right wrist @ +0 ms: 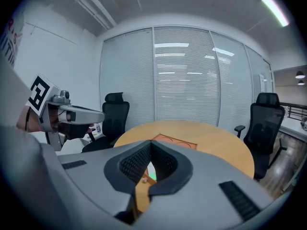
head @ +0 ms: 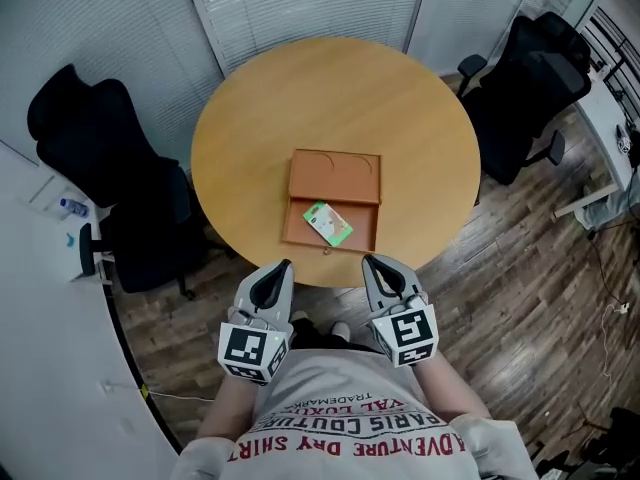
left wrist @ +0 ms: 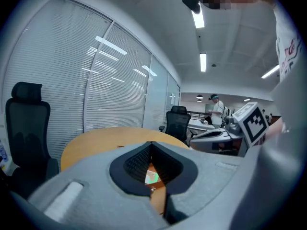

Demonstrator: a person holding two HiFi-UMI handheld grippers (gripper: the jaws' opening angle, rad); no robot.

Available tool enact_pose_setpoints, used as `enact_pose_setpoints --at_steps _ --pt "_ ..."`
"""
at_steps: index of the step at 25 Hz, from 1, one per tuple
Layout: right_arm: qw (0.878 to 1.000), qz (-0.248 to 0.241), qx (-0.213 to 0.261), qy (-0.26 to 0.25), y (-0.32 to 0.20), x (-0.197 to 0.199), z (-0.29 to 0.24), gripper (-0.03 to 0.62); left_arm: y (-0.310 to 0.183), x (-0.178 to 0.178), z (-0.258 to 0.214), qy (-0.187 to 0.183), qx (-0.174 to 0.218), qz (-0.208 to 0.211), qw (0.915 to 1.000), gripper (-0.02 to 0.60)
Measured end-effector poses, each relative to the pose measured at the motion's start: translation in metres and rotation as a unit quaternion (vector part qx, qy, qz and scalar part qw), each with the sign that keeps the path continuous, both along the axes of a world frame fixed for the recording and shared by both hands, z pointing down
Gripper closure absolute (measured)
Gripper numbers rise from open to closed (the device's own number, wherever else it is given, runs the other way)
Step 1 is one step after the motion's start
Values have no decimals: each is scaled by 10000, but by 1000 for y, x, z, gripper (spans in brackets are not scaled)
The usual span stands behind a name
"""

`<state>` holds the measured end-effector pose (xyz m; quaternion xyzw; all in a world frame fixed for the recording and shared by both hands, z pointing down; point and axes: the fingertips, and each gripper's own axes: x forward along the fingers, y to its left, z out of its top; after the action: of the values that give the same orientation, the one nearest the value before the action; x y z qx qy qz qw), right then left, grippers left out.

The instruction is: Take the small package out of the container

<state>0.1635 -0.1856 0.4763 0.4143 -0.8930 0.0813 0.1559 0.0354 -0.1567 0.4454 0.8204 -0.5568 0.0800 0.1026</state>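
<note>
An orange-brown container (head: 335, 178) lies near the front of the round wooden table (head: 330, 98). Its front tray stands open, and a small green and white package (head: 328, 223) lies in it. My left gripper (head: 285, 265) and right gripper (head: 369, 260) hover side by side just off the table's near edge, short of the container, both shut and empty. In the left gripper view the jaw tips of the left gripper (left wrist: 152, 143) meet, and the package (left wrist: 151, 177) shows through the gap below. The right gripper (right wrist: 151, 142) looks the same, with the container (right wrist: 173, 141) beyond.
Black office chairs stand at the table's left (head: 100, 138) and back right (head: 530, 78). A white desk with a small bottle (head: 72, 208) runs along the left. Window blinds line the far wall. A person (left wrist: 215, 107) stands far off.
</note>
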Motion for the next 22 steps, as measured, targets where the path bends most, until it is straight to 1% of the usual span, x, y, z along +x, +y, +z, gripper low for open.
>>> enact_pose_setpoints --at_steps 6,9,12,17,20,22 --pt "9993 -197 -218 246 -37 -24 25 586 -37 -22 20 28 -162 -36 9999 571" --pt "9970 -349 -437 536 -56 -40 44 586 -58 -33 28 26 -220 11 9998 571" --pt "9930 -515 -760 737 -71 -56 63 583 -77 -43 31 146 -282 35 9995 571" --pt "9799 -807 -1250 1330 -97 -80 112 454 -109 -60 44 152 -409 80 9990 571" --pt "9690 -942 -1508 1718 -109 -89 142 372 -123 -69 54 109 -484 81 9987 571" --pt "9605 -1016 -1688 1966 -113 -91 162 337 -130 -72 59 107 -526 76 9985 571"
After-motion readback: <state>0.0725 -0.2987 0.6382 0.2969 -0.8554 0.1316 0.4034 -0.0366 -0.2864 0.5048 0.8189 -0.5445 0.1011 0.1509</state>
